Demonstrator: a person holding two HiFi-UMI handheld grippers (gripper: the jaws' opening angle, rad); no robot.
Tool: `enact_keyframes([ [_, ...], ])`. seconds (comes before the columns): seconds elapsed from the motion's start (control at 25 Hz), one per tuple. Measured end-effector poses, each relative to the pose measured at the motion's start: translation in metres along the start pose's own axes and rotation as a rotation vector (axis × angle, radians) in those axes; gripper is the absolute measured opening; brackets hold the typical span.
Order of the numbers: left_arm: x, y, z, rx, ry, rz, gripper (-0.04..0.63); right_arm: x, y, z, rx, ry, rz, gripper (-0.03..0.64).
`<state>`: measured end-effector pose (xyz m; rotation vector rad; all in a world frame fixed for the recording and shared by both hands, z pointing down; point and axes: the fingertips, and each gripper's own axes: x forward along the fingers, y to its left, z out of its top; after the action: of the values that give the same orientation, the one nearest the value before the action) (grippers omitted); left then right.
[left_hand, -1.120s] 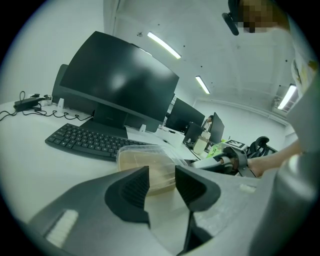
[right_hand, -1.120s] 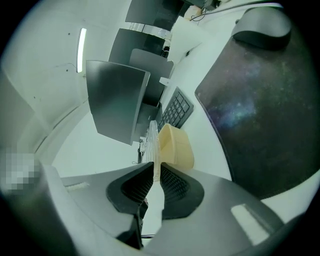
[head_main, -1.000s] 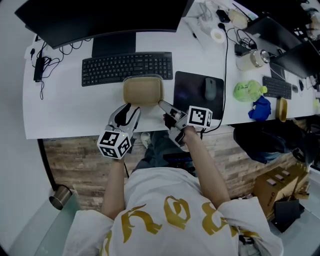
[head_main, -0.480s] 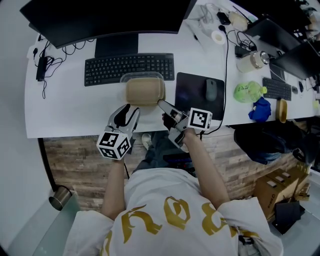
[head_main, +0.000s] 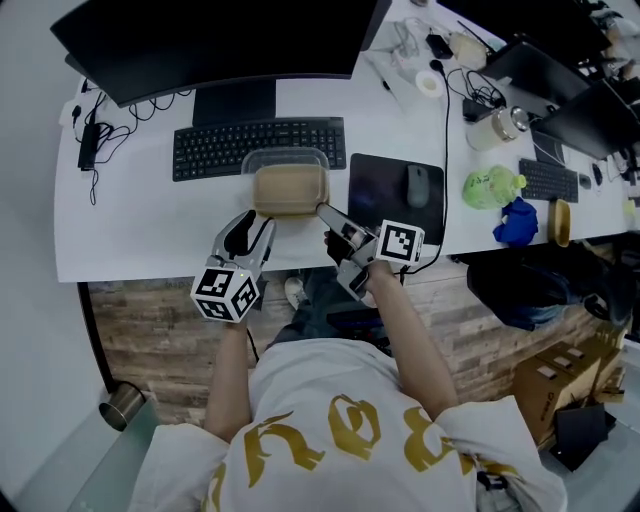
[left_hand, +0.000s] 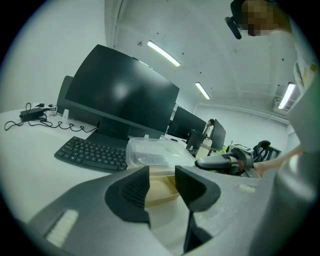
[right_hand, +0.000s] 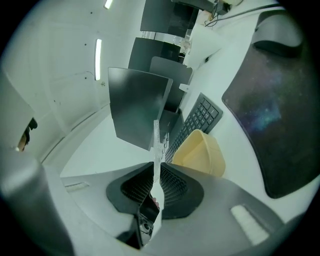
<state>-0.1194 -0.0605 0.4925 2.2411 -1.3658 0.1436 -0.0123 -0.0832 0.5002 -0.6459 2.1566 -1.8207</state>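
Lid (right_hand: 156, 145) of clear plastic runs edge-on into our right gripper (right_hand: 154, 182), whose jaws are pressed together on its rim. Under the lid, the beige container (head_main: 290, 190) sits on the white desk (head_main: 130, 220), just in front of the keyboard (head_main: 258, 147). Our left gripper (left_hand: 161, 187) has its jaws apart at the container's near left corner. A dark mouse pad (head_main: 395, 195) lies just to the container's right.

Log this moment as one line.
right gripper: shut on lid edge | lid: above container | left gripper: open, near container
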Motion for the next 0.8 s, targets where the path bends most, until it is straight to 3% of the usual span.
enact_keyframes([
  [0.8, -0.017, -0.025, 0.059, 0.049, -0.155, -0.006, 0.153, -0.025, 0.055, 0.015, -0.072, -0.094, 0.094, 0.071],
])
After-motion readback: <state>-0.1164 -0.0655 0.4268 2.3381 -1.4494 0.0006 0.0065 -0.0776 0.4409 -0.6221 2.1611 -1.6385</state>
